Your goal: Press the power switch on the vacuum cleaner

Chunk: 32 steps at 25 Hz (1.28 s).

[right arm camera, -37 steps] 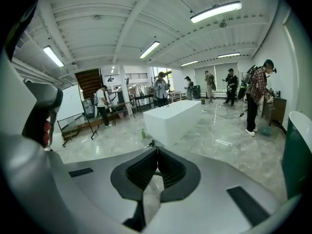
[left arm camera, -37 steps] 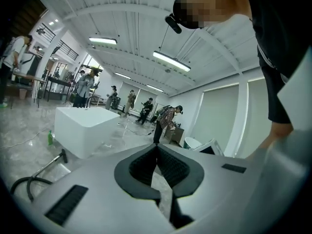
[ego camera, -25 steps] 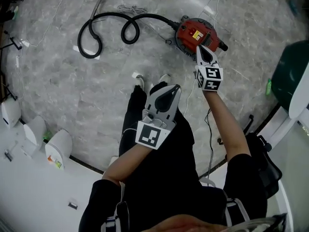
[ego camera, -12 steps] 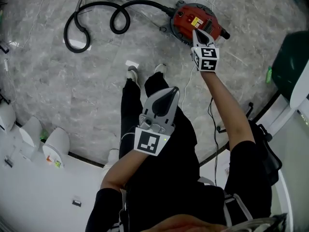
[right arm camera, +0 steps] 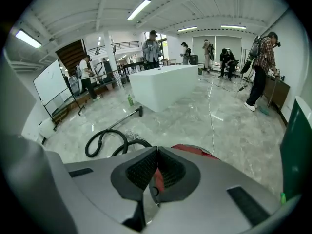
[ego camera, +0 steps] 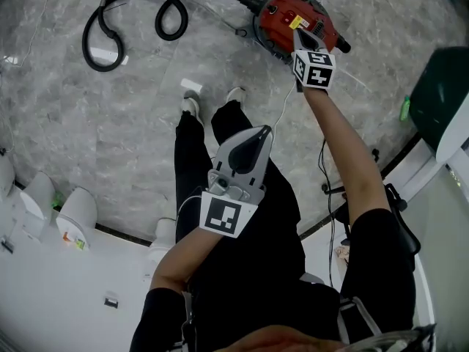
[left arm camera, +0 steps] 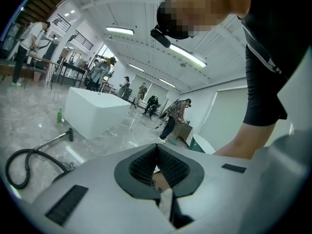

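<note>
Glossy red plastic vacuum cleaner (ego camera: 293, 17) on polished marble floor (ego camera: 95, 130)

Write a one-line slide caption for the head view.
Right gripper, shut, points at the red vacuum cleaner on the grey floor; left gripper, shut, hangs above the person's legs.

The floor (ego camera: 110, 123) is polished grey stone-pattern tile and reflects the overhead light. A large white rectangular block (right arm camera: 161, 89) stands mid-room, with a green bottle (right arm camera: 130, 100) on the floor just beside it. The white beamed ceiling carries strip lights (right arm camera: 140, 9). A whiteboard (right arm camera: 51, 84) stands at the left, below a dark staircase (right arm camera: 73, 52). Bright windows (right arm camera: 214, 45) line the far wall. Several people (right arm camera: 152, 45) stand behind the block.
</note>
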Each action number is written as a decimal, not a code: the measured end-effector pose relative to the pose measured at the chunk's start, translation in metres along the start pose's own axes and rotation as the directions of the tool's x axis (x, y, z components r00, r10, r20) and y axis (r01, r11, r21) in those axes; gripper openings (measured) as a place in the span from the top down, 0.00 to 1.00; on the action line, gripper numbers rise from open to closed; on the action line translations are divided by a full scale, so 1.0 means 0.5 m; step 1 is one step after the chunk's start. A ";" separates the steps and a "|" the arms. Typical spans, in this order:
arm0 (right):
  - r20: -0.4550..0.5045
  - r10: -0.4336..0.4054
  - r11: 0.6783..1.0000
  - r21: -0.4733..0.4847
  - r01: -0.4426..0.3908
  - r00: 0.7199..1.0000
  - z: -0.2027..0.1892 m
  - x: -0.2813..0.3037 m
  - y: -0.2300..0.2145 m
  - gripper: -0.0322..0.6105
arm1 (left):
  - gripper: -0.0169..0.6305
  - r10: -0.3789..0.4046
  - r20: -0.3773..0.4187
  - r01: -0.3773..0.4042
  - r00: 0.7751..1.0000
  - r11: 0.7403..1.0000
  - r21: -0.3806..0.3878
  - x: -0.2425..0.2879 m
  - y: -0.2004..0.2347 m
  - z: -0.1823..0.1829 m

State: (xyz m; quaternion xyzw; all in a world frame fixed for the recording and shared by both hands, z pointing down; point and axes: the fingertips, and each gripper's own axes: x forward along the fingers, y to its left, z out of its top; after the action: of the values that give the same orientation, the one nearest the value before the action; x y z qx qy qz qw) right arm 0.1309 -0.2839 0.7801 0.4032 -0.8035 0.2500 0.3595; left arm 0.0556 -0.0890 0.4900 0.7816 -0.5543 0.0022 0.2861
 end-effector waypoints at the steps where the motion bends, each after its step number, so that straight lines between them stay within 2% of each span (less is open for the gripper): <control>1: -0.007 -0.003 1.000 -0.006 0.003 1.000 -0.003 0.010 -0.003 0.92 | 0.94 0.005 0.001 -0.005 1.000 1.000 0.007 0.000 0.004 -0.004; 4: -0.021 -0.014 1.000 0.004 0.014 1.000 -0.012 0.044 -0.018 0.92 | 0.94 0.026 0.013 -0.026 1.000 0.999 0.032 0.003 0.021 -0.016; 9: -0.051 -0.031 0.999 0.029 0.033 0.998 -0.035 0.079 -0.046 0.92 | 0.94 0.028 0.025 -0.029 0.999 0.999 0.016 0.010 0.033 -0.022; 15: -0.078 -0.053 0.997 0.051 0.057 0.996 -0.044 0.133 -0.068 0.92 | 0.94 0.079 0.027 -0.078 0.997 0.997 -0.020 0.007 0.087 -0.045; 18: -0.092 -0.045 0.998 0.038 0.049 0.995 -0.048 0.152 -0.068 0.92 | 0.94 0.063 0.034 -0.061 0.997 0.997 -0.054 0.008 0.094 -0.037; 21: -0.112 -0.051 0.998 0.036 0.055 0.992 -0.057 0.168 -0.072 0.92 | 0.94 0.042 0.063 -0.041 0.997 0.999 -0.021 0.012 0.093 -0.016; 24: -0.146 -0.057 0.997 0.052 0.065 0.988 -0.071 0.192 -0.087 0.92 | 0.94 0.075 0.078 -0.073 0.994 0.997 -0.026 0.018 0.109 -0.018; 27: -0.173 -0.068 0.995 0.054 0.079 0.983 -0.081 0.214 -0.103 0.92 | 0.94 0.099 0.068 -0.095 0.993 0.994 -0.050 0.016 0.109 -0.036; 32: -0.206 -0.071 0.995 0.053 0.084 0.976 -0.090 0.242 -0.113 0.92 | 0.94 0.074 0.024 -0.072 0.997 0.994 -0.087 0.005 0.090 -0.074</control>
State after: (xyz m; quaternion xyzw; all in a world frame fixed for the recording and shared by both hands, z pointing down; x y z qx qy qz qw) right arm 0.1444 -0.3405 0.9086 0.4174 -0.7381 0.3002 0.4369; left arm 0.0291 -0.0847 0.5420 0.7477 -0.5859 -0.0219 0.3118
